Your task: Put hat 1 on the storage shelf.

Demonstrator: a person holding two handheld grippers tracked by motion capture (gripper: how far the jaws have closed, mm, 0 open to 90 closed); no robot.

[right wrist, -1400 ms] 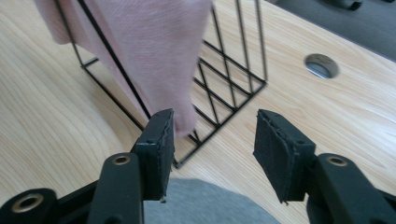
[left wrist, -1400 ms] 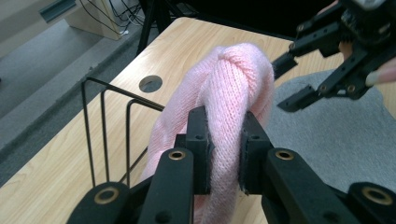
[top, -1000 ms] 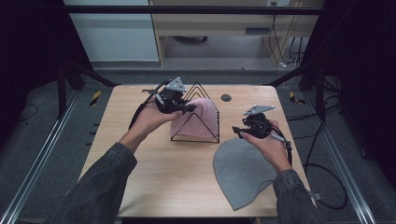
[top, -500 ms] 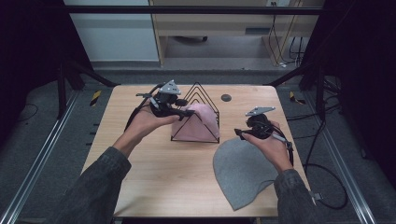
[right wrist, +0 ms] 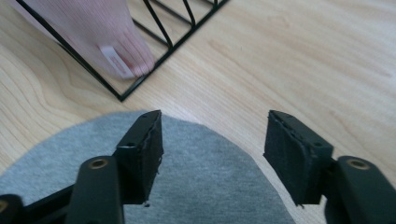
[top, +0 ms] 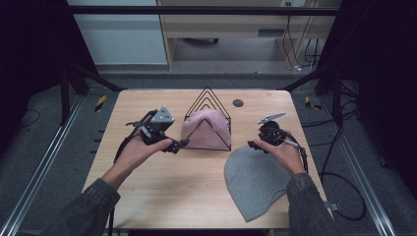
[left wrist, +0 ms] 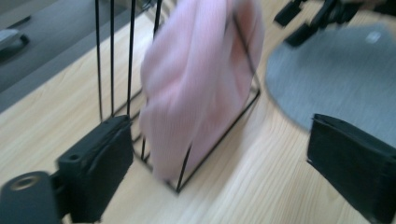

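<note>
Lying flat, rounded grey beanie (top: 256,179) beneath wide-open right tool (top: 256,145); left tool (top: 178,145) wide too.

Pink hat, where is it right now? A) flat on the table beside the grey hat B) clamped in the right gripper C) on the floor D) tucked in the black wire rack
D: the pink hat sits between the wires of the black wire rack, while the grey hat lies flat on the table.
</note>
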